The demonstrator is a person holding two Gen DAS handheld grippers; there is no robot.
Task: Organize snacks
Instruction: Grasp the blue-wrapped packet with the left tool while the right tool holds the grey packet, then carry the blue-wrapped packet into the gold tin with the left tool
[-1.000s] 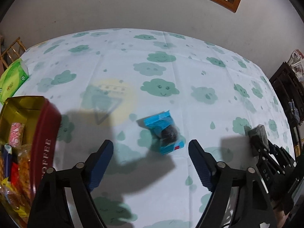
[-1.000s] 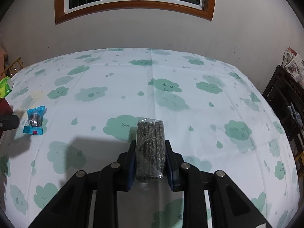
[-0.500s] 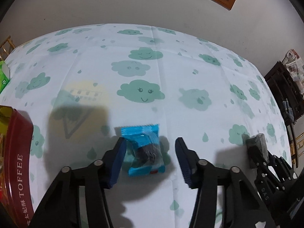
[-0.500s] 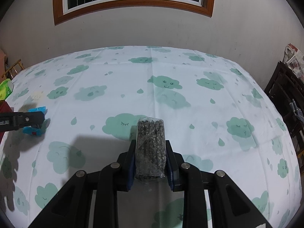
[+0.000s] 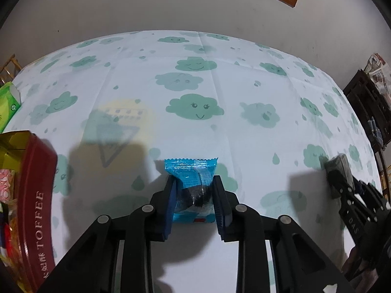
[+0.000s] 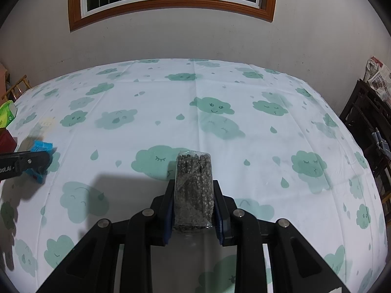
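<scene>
Both grippers clamp a wrapped snack over the cloud-print tablecloth.

The left gripper (image 5: 194, 190) has its blue pads pressed against both sides of a blue-wrapped dark cookie packet (image 5: 191, 188), whose crimped end sticks out ahead of the fingertips above the tablecloth (image 5: 244, 78). The right gripper (image 6: 193, 195) is closed on a clear packet of dark seed-covered bar (image 6: 193, 190). At the left edge sits a red toffee tin (image 5: 36, 210) with snacks inside; a green box (image 5: 8, 102) lies beyond it.
</scene>
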